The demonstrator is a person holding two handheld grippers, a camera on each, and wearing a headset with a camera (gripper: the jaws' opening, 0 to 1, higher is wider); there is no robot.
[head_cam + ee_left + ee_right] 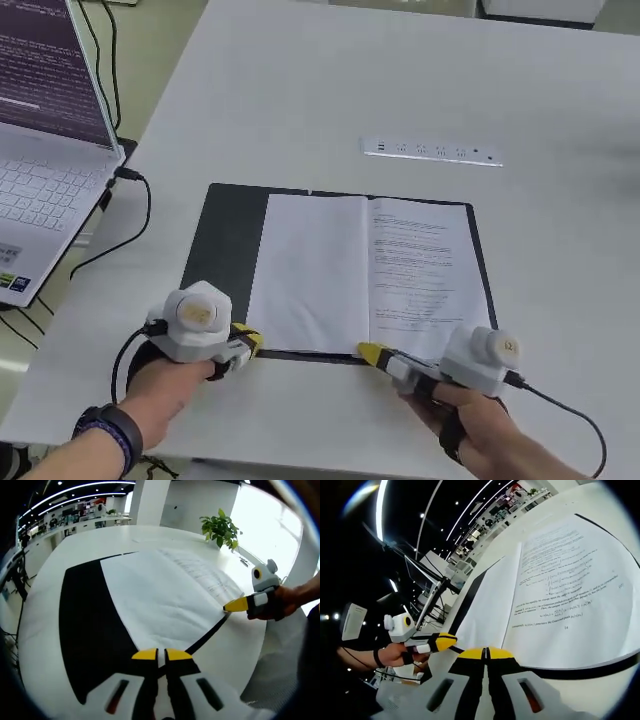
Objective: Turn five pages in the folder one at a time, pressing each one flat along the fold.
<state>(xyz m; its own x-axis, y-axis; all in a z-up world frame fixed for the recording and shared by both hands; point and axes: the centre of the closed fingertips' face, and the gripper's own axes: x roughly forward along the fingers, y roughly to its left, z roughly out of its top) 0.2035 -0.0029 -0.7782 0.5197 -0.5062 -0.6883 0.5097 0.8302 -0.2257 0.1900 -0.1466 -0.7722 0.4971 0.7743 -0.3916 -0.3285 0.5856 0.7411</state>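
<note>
An open black folder (228, 240) lies flat on the white table. Its left page (310, 270) is blank and its right page (420, 270) is printed. My left gripper (247, 342) rests at the folder's near left edge, its yellow tips together with nothing between them (158, 654). My right gripper (370, 353) sits just before the near edge by the fold, shut and empty (485, 653). The printed page (570, 590) fills the right gripper view, where the left gripper (440, 641) shows at left. The right gripper (235, 605) appears in the left gripper view.
An open laptop (45, 150) stands at the far left with a cable (120, 245) running along the table edge. A white power strip (430, 152) lies beyond the folder. A potted plant (222, 530) stands in the background.
</note>
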